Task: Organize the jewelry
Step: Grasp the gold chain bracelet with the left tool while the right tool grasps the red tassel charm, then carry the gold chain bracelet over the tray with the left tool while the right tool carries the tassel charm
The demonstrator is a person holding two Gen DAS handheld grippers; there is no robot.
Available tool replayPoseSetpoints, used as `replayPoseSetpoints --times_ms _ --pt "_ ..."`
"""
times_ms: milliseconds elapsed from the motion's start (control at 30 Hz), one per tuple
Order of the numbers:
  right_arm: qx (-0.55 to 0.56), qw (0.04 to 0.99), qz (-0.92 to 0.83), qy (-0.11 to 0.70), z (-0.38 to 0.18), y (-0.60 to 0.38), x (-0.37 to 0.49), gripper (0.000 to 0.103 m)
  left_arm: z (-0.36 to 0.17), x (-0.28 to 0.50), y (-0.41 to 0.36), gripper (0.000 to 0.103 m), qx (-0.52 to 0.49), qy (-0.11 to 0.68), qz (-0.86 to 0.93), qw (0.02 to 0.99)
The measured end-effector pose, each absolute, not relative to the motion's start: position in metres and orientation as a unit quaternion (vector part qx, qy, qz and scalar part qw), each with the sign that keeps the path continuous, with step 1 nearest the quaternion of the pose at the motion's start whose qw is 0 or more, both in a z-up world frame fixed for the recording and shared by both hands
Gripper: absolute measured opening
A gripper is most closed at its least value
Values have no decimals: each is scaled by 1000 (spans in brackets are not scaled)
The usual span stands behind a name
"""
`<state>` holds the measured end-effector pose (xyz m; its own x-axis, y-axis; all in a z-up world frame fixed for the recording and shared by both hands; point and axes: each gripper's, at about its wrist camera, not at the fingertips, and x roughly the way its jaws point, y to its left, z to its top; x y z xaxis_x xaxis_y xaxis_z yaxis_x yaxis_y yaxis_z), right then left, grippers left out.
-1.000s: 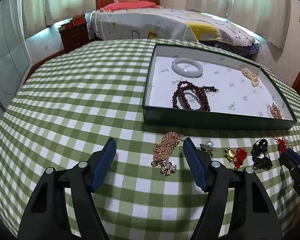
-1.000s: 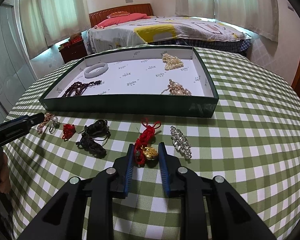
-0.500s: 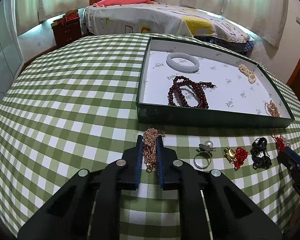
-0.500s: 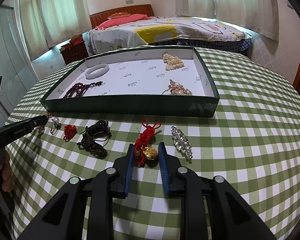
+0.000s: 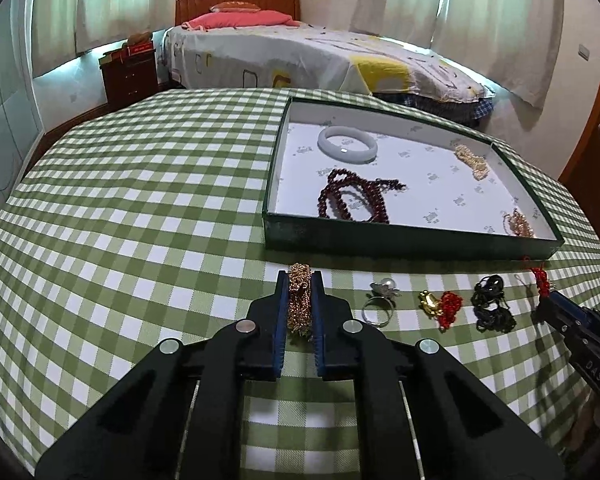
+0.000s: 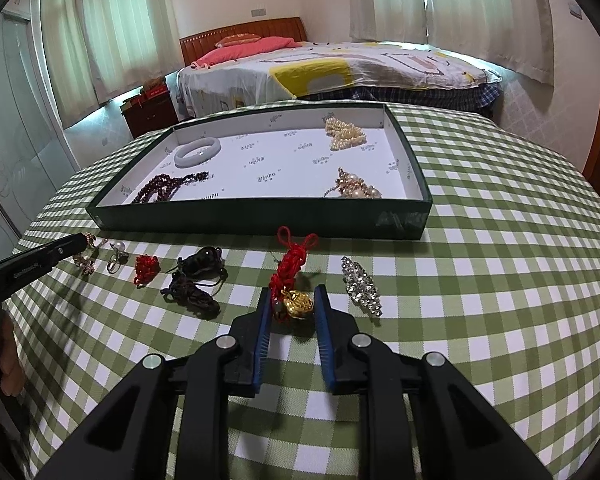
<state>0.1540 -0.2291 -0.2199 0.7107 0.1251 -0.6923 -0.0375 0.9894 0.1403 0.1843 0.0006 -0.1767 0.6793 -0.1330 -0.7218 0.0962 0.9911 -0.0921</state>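
Gold chain clamped, red charm next.
Your left claw (image 5: 299, 306) grips the tangled gold chain necklace (image 5: 299, 300) at lower centre; your right claw (image 6: 291, 312) is closing around the red knotted cord with gold pendant (image 6: 292, 280). Lift both into the green white-lined tray (image 5: 400, 242).

**Two wrist cameras, one table, crossing lines of sight**

Left wrist view sits low and close over the checked tablecloth (image 5: 140, 208), angled down along its fingers toward the green tray (image 5: 412, 238), bed (image 5: 284, 56) beyond. Right wrist view does the same from further right, tray (image 6: 260, 216) dead ahead. Both share the tray and the row of jewelry before it; each catches the other gripper at its edge.
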Motion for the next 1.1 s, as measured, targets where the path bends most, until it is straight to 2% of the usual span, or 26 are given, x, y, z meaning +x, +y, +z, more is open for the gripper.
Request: replayPoseSetpoints --times_ms 667,1100 --pt "56 938 48 340 -190 -226 139 19 -137 160 2 11 -26 354 -70 932" --pt "56 954 53 290 -147 -227 135 19 -85 148 -4 11 -36 295 -88 951"
